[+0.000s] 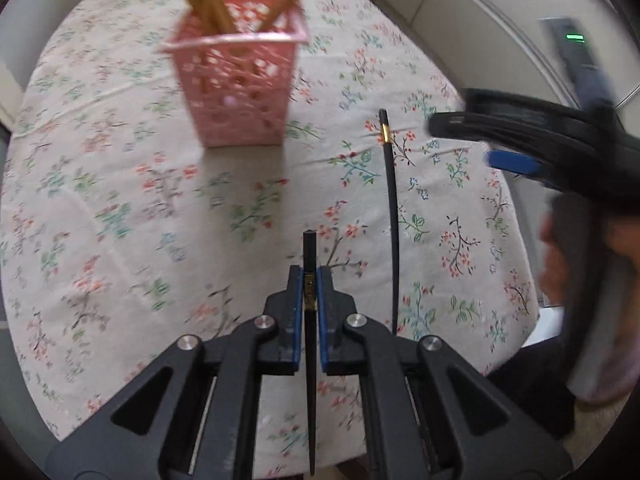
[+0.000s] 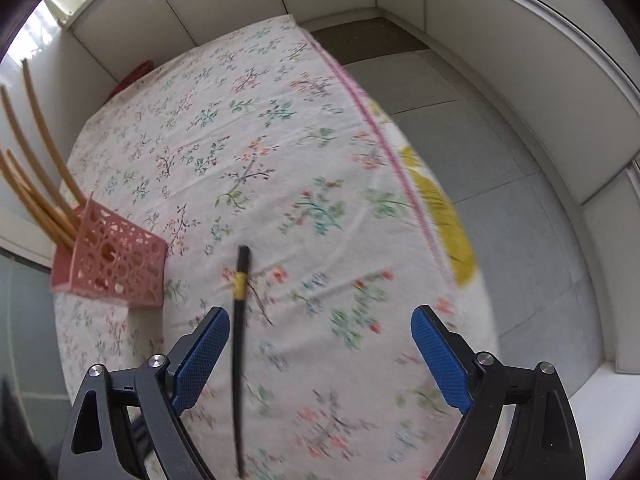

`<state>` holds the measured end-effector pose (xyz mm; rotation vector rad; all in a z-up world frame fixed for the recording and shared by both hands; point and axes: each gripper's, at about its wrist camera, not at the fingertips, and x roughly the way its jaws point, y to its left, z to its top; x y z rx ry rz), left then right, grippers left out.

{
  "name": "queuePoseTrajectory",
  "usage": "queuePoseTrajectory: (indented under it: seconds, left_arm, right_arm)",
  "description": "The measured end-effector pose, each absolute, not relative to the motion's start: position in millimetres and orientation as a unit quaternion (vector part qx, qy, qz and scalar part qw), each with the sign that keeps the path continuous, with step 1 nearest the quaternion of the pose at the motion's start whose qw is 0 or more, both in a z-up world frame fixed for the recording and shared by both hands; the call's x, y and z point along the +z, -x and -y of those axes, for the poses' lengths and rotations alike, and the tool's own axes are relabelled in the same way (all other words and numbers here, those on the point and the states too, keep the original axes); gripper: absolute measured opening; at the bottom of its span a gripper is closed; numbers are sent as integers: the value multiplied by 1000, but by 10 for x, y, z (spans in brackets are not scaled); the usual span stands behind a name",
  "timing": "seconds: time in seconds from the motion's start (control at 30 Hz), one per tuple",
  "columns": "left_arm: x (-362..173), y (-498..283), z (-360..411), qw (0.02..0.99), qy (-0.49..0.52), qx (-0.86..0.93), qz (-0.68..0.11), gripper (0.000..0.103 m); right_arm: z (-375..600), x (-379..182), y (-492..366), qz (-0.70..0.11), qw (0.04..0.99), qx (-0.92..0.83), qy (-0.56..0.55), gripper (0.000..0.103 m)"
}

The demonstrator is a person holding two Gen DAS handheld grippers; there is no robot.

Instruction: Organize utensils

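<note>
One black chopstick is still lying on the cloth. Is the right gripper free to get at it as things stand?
Probably yes. The right gripper has its tongs wide open and empty, and the black chopstick lies flat on the floral tablecloth just inside its left tong, with nothing on it. The pink basket stands off to the side.

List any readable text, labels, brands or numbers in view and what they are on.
No readable text in either view.
Green lit display on the grey device at the wall: too blurred to read.
Pink basket, black chopsticks, floral tablecloth: no lettering visible.
Left gripper and right gripper: no markings visible.
</note>
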<state>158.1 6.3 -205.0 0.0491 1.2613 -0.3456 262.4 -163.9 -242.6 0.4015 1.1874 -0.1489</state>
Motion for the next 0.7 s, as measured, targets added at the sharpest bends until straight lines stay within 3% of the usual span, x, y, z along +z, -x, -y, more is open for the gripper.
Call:
queuePoseTrajectory:
  seconds: [0.07, 0.1, 0.37, 0.4, 0.43, 0.57, 0.7]
  left_arm:
    - [-1889, -1468, -206, 807, -23, -157, -569, 8]
    - [-1798, -1451, -249, 811, -20, -156, -563, 8]
    - [-1584, -1267, -456, 833, 12, -144, -534, 8]
    - [-1573, -1265, -472, 836, 14, -140, -530, 8]
    - [-1553, -1244, -494, 837, 17, -139, -529, 8]
    - [-1469, -1233, -481, 850, 28, -140, -508, 8]
    - [-1307, -1138, -452, 869, 26, -140, -473, 8]
  right_arm:
    - [1509, -2559, -2767, -569, 799, -75, -179, 73]
    - [1466, -2617, -2822, -575, 795, -74, -177, 61]
    - [1080, -2633, -2930, -551, 818, -118, -115, 50]
    - [1046, -2626, -2898, -546, 822, -124, -101, 34]
    - [1019, -2620, -2859, -541, 828, -113, -96, 9]
    - [1018, -2585, -2672, -533, 836, -90, -95, 7]
    - [1050, -2247, -2205, -464, 878, -73, -87, 7]
